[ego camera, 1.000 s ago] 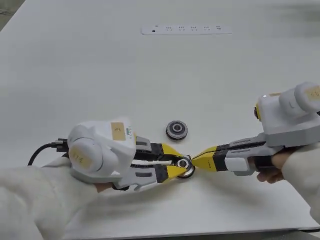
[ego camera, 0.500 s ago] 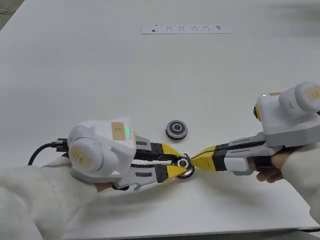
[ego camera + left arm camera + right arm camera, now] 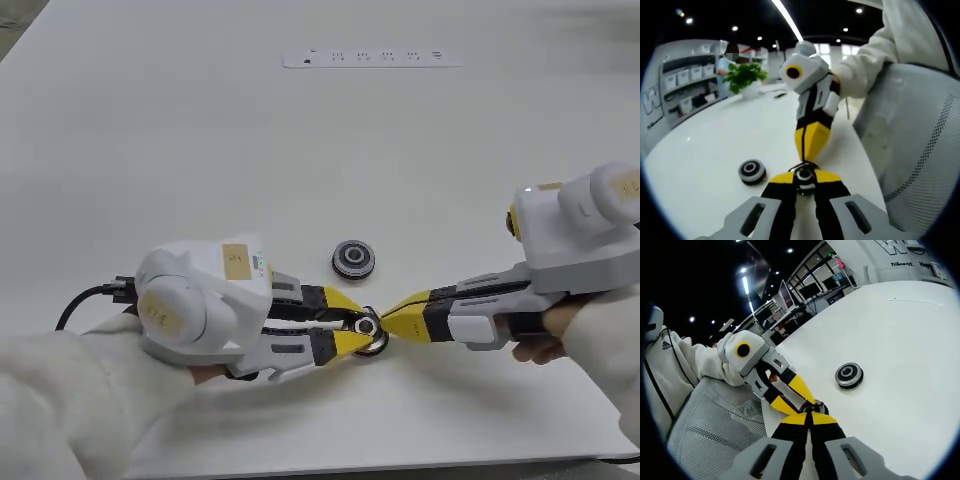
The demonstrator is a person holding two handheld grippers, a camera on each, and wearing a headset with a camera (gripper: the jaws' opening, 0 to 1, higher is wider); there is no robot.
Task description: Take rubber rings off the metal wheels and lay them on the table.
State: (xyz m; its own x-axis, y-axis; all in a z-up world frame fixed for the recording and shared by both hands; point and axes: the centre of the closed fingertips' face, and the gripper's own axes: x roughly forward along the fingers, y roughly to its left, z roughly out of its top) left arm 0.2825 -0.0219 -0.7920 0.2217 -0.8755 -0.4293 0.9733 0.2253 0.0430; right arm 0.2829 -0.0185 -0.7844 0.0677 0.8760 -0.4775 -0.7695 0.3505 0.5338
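A metal wheel (image 3: 371, 343), low over the white table (image 3: 200, 150) near its front edge, was clamped between the yellow jaws of the left gripper (image 3: 358, 330), while the right gripper (image 3: 385, 323), jaws pinched together, nipped its black rubber ring (image 3: 801, 164), a second wheel (image 3: 354, 259) lying just beyond.

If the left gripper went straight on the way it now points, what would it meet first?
Probably the right gripper, whose shut yellow tips sit right against the wheel that the left gripper holds; any gap between them is unclear.
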